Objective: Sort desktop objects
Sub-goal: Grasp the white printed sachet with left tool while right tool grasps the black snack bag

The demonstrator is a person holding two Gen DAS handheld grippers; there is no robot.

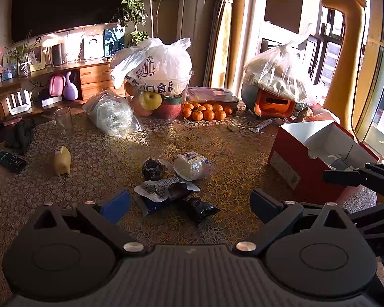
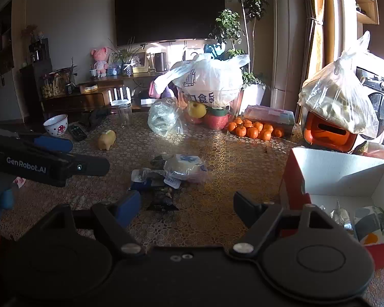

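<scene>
A cluster of snack packets (image 1: 176, 179) lies mid-table (image 1: 102, 158): 1 clear-wrapped pale block, 2 dark crinkled pouches, 1 white printed wrapper. The red box (image 2: 345, 179) stands open just right. Left gripper (image 1: 189, 204) and right gripper (image 2: 187, 204) are both spread wide, empty.

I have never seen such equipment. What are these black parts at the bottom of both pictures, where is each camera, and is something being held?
No robot arm here: a person carries two hand-held grippers, each with a camera looking along its fingers. One picture comes from the left gripper, the other from the right gripper. Both stand open and hold nothing. On the patterned table lies a pile of snack packets, with a yellow pig figure, a glass, tangerines and bagged fruit behind. The red box on the right already contains some packets.
</scene>
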